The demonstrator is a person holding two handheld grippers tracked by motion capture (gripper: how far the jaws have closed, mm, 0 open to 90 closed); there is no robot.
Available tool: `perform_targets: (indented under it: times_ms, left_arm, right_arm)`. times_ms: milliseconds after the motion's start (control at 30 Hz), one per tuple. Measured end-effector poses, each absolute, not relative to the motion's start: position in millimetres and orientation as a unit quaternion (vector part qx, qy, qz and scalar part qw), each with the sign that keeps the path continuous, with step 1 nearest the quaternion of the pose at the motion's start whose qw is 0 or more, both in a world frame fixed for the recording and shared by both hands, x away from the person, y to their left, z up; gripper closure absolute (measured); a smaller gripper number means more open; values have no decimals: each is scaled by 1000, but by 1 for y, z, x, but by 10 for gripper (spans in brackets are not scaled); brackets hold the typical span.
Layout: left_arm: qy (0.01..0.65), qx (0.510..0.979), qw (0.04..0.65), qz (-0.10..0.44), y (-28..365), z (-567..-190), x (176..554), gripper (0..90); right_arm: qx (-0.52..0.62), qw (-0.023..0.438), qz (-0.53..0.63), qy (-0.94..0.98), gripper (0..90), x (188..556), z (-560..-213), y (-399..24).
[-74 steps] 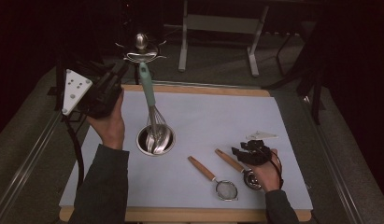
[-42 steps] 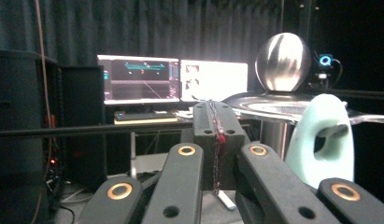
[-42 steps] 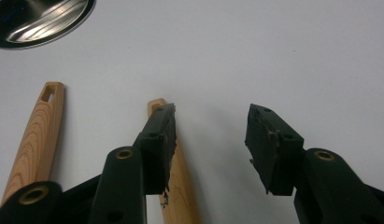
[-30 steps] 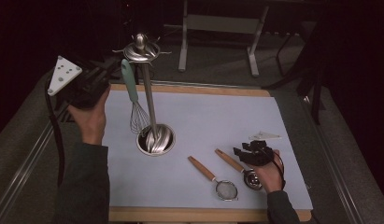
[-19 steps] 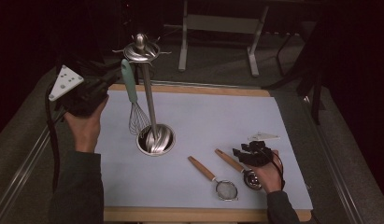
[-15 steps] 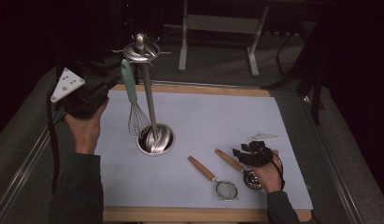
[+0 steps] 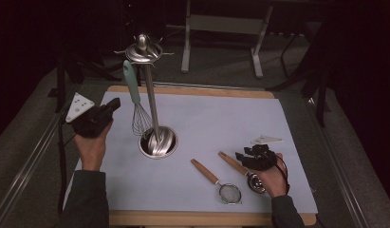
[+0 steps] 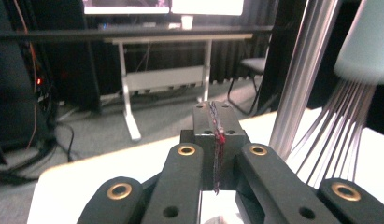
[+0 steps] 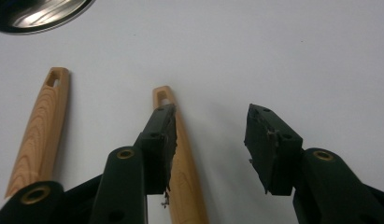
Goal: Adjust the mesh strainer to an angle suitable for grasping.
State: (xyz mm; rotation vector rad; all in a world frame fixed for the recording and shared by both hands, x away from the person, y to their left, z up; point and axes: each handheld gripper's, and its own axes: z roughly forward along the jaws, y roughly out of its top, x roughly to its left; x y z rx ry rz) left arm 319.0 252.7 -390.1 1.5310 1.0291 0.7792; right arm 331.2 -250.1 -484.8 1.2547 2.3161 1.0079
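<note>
A steel utensil stand (image 7: 151,102) rises from its round base (image 7: 158,142) on the white mat. A whisk with a teal handle (image 7: 132,88) hangs from the stand's top ring, its wires beside the pole. My left gripper (image 7: 114,104) is left of the whisk, apart from it, shut on nothing. In the left gripper view (image 8: 216,112) the teal handle (image 8: 367,42) and pole (image 8: 297,79) stand close at the right. My right gripper (image 7: 245,156) is open low over a wooden-handled spoon (image 7: 233,164). Its left jaw rests against that handle (image 9: 180,163).
A small strainer with a wooden handle (image 7: 205,172) lies left of the spoon, its handle (image 9: 40,130) beside my right gripper's left jaw. The mat (image 7: 221,118) sits on a wooden board. A desk frame and cables stand in the dark beyond the table.
The left gripper carried the whisk up to the stand's top, let go and drew back down to the left. The whisk now hangs on the stand. The right gripper has stayed put.
</note>
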Motion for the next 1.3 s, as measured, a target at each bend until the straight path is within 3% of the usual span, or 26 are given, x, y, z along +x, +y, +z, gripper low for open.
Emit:
perform_targets:
  times_ms: [200,433,700,933,1300]
  left_arm:
    - [453,667,508,304,249,-432,313,874]
    - [494,662,484,288,251,-472,305,826]
    - [522,673,453,263,248,-512,294,697]
    - [538,664,452,257,244,-526,289,648]
    - [546,662,433,277,241,-535,287,647]
  right_arm:
    - [427,158,354,817,527,329,-482,-245]
    - [408,142,346,833,528,325,-484,-233]
    - [397,109,358,838,527,311,-484,-220]
    - [369,78,358,854,530,293,-485,-198]
    - [353,40,318,879,572,285,-502,-173]
